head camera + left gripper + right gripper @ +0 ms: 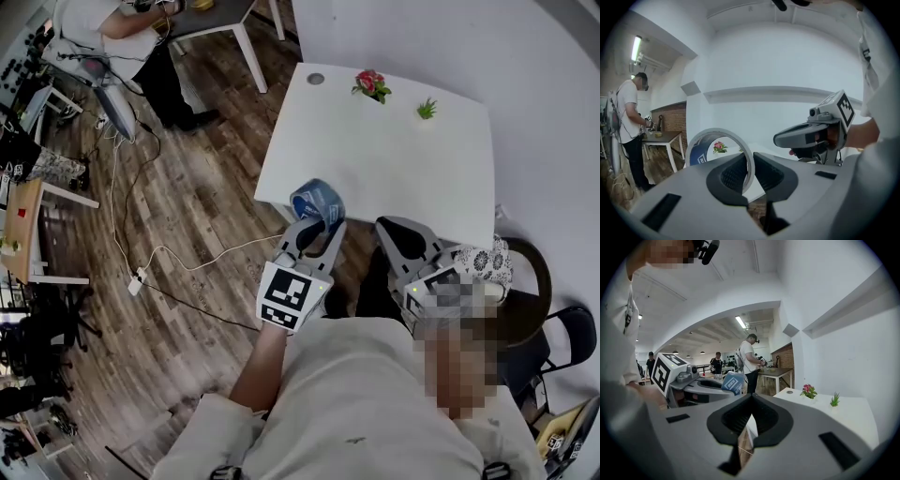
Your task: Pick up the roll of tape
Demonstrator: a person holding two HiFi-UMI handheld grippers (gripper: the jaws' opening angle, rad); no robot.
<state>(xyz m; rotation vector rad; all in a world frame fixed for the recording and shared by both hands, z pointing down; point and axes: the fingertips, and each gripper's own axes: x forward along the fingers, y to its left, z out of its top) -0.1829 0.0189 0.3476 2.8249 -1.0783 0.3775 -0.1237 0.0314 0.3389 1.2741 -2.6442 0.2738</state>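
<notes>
Left gripper (315, 228): jaws pinch the wall of the roll of tape (317, 201), one jaw inside the ring. The roll stands upright, clear of the table (375, 169) at its near left corner, so it appears picked up. Right gripper (401, 236): jaws pressed together, empty, idle by the near edge.

Table (375, 178) top lies open before flowers (372, 84) and green plant (427, 109).
</notes>
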